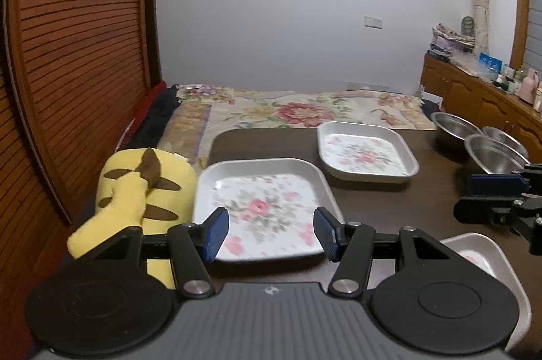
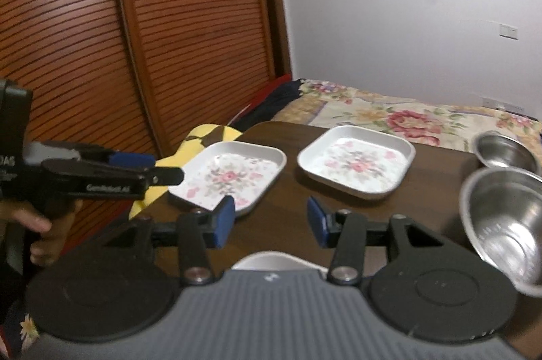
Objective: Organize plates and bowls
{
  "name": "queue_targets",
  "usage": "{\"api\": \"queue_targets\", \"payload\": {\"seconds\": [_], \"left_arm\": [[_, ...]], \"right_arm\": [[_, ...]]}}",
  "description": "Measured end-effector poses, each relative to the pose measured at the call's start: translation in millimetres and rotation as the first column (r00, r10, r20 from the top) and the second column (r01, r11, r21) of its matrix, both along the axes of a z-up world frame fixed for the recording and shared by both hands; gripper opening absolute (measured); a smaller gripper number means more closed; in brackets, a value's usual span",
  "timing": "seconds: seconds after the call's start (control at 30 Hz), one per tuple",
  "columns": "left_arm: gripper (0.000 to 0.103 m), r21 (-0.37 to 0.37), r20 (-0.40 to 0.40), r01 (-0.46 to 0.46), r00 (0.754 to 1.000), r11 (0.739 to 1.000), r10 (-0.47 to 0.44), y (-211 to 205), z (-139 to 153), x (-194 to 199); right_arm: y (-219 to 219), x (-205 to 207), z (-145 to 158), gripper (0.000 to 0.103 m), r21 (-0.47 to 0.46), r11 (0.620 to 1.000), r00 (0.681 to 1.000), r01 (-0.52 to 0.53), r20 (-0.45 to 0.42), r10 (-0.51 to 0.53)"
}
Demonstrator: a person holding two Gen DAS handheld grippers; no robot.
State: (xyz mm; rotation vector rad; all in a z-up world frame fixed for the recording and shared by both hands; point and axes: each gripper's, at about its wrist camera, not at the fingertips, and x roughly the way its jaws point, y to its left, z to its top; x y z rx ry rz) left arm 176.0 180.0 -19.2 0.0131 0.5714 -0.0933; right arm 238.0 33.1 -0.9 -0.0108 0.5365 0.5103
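Barely started, by the look of it. Left gripper (image 1: pixel 269 233) and right gripper (image 2: pixel 267 221) both gape, holding nothing. Floral plates still separate: one (image 1: pixel 261 200) just ahead of left gripper, another (image 1: pixel 366 153) beyond; third (image 1: pixel 487 258) beneath. Steel bowls (image 2: pixel 508 214) unstacked, right of right gripper.

bare table (image 2: pixel 288 217) ahead, bowls (image 2: pixel 501 217) right

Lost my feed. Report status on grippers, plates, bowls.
Left gripper and right gripper open, empty. Floral plates apart on table, unstacked. Steel bowls at right. Nothing in the way.
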Motion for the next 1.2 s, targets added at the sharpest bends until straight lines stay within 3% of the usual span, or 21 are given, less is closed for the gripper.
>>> {"api": "queue_targets", "payload": {"seconds": [0.4,0.83,0.9,1.2], "left_arm": [[0.059,-0.005,-0.041,-0.020,0.999,1.000,0.020,49,-25,60],[0.058,-0.065,-0.081,-0.010,0.997,0.998,0.005,74,-49,83],[0.051,-0.070,-0.087,0.000,0.996,0.998,-0.006,75,-51,85],[0.041,-0.103,-0.092,0.004,0.996,0.995,-0.014,79,-57,87]], "right_arm": [[44,63,-8,0.049,-0.025,0.999,0.996,-0.048,-0.076,0.046],[64,105,-36,0.049,-0.055,0.998,0.984,-0.040,-0.174,0.030],[66,107,-39,0.049,-0.058,0.997,0.982,-0.040,-0.185,0.029],[74,111,-46,0.044,-0.085,0.995,0.976,-0.061,-0.213,0.041]]}}
